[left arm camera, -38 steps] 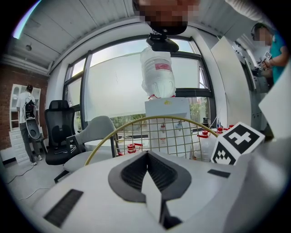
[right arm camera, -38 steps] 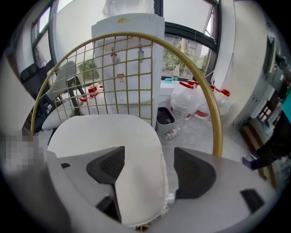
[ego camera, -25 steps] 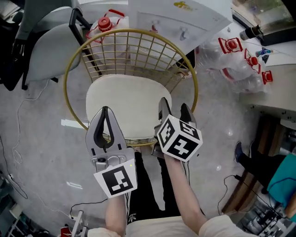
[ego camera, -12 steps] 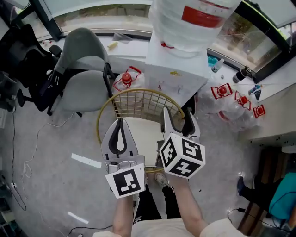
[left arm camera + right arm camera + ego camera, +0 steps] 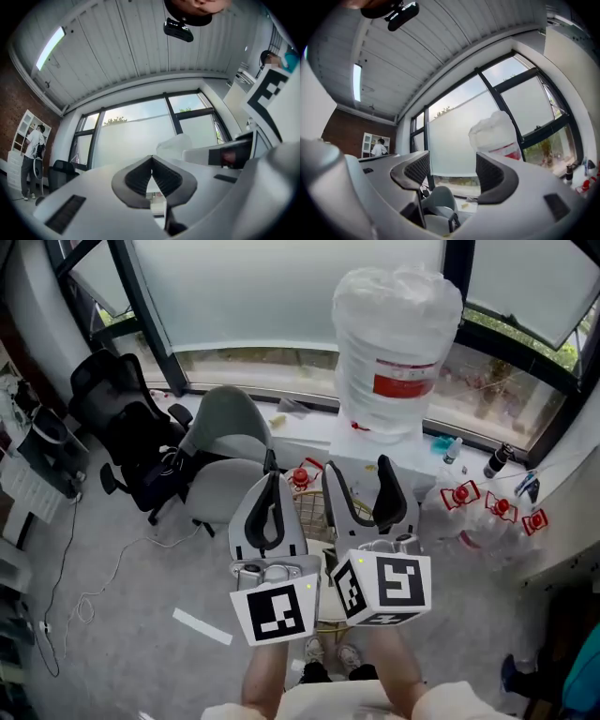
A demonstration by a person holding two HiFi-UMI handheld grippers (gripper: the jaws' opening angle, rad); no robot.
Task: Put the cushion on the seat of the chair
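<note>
Left gripper [image 5: 272,486], lower centre: fingers pressed together, holding nothing. Right gripper [image 5: 358,474] beside it: fingers wide apart, empty. Cushion out of view; the head should probably tilt down to check its seating.

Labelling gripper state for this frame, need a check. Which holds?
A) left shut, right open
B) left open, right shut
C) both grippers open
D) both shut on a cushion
A: in its own view the left gripper has its jaws closed tip to tip with nothing between them, while the right gripper has its jaws apart and holds nothing.
</note>
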